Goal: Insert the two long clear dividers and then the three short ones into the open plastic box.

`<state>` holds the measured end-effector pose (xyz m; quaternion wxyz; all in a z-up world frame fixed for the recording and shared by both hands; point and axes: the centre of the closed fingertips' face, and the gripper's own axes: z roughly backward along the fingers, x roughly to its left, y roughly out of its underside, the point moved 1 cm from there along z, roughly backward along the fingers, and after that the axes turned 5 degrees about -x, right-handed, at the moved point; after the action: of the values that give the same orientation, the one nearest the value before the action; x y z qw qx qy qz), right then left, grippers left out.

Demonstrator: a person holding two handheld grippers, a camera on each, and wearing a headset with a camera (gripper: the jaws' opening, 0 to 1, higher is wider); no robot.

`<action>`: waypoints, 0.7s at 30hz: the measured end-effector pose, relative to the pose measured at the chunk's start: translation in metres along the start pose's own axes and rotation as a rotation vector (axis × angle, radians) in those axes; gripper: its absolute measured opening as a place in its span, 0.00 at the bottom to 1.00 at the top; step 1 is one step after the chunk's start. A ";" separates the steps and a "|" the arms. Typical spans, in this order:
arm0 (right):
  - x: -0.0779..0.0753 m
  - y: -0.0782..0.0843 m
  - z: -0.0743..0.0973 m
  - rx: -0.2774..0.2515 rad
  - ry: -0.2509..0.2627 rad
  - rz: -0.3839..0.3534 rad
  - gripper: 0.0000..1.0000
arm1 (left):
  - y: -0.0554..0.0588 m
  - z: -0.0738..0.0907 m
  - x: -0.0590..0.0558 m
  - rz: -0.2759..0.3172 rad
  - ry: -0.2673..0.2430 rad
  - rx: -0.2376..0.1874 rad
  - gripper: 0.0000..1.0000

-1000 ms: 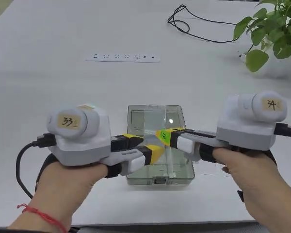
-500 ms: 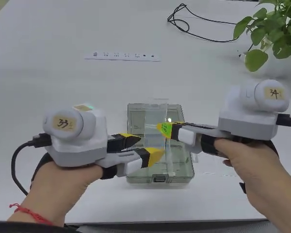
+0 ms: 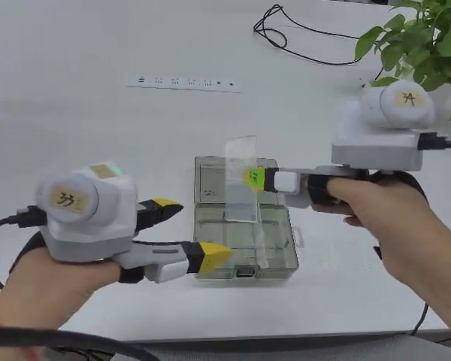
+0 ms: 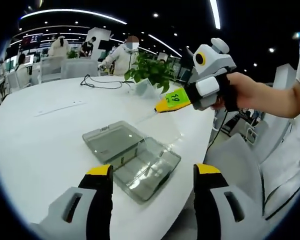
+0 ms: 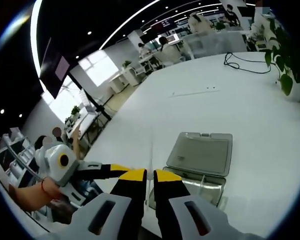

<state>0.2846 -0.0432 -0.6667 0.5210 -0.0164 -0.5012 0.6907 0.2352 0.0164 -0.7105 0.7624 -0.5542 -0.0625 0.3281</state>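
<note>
An open-plan office is indicated: long ceiling light strips [image 4: 72, 10] and rows of desks [image 5: 135, 70] are seen behind a large white surface [image 3: 75, 128] carrying a power strip [image 3: 184, 83] and potted plant [image 3: 417, 37].

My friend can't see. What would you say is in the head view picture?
The right gripper pinches a clear divider upright over an open plastic box on a white table. The left gripper hovers open by the box's left side. A power strip and a plant sit farther back.

Left claw [image 3: 192, 229] is marked "33" — right claw [image 3: 249, 179], "34".
</note>
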 end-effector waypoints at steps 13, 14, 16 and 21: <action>-0.024 0.019 -0.010 0.200 0.178 -0.072 0.07 | 0.016 0.009 0.002 -0.102 0.077 0.044 0.93; -0.024 0.021 -0.011 0.209 0.187 -0.084 0.07 | 0.016 0.009 0.001 -0.112 0.084 0.044 0.95; -0.030 0.027 -0.016 0.236 0.203 -0.110 0.07 | 0.018 0.010 0.002 -0.124 0.097 0.048 0.99; -0.036 0.038 -0.023 0.296 0.236 -0.156 0.07 | 0.023 0.012 0.006 -0.152 0.121 0.063 1.00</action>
<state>0.2869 -0.0524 -0.7238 0.6247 0.0183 -0.3293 0.7078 0.2244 0.0331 -0.7280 0.8044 -0.5425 -0.0479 0.2372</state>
